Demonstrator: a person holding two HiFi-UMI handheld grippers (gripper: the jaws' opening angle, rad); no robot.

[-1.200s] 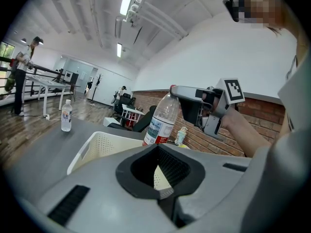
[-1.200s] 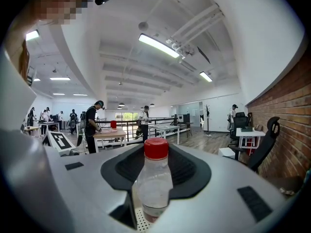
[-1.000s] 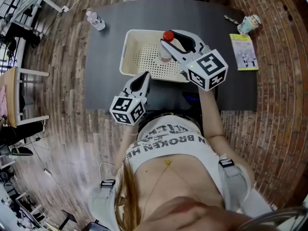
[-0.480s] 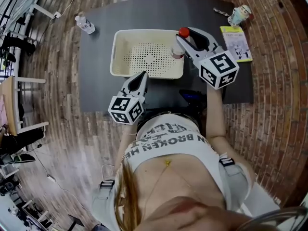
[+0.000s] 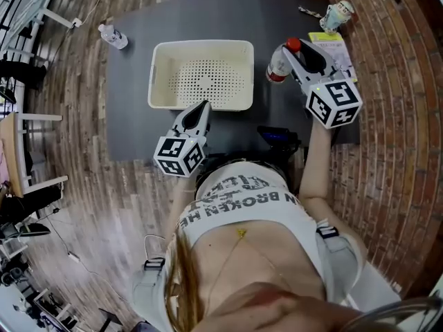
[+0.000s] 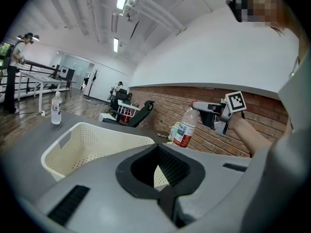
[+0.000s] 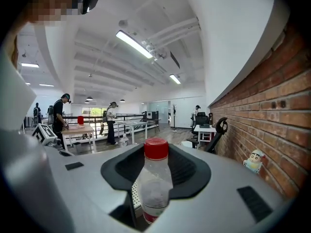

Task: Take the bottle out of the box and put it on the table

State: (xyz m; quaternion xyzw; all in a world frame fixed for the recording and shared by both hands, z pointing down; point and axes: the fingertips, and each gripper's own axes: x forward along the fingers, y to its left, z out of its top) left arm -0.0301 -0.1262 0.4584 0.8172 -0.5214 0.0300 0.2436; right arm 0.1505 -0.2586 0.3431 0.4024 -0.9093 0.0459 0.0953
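Observation:
A clear bottle (image 5: 279, 66) with a red cap and red label hangs over the dark table (image 5: 131, 116), right of the cream perforated basket (image 5: 201, 50). My right gripper (image 5: 293, 55) is shut on the bottle, which stands between its black pads in the right gripper view, bottle (image 7: 155, 178), right gripper (image 7: 156, 171). The left gripper view shows that bottle (image 6: 184, 127) slightly tilted, held up by the right gripper (image 6: 210, 111). The basket (image 6: 73, 140) holds nothing. My left gripper (image 5: 201, 109) points at the basket's near rim, jaws together and empty, left gripper (image 6: 158, 171).
A second small bottle (image 5: 111, 35) stands at the table's far left corner. A paper cup (image 5: 337, 14) and a booklet (image 5: 331, 41) lie at the far right corner. A black object (image 5: 278, 138) sits at the table's near edge. Brick floor runs along the right side.
My right gripper has carried the bottle from over the basket's right part to the right, past its rim and over the table. The left gripper has shifted a little along the basket's near rim.

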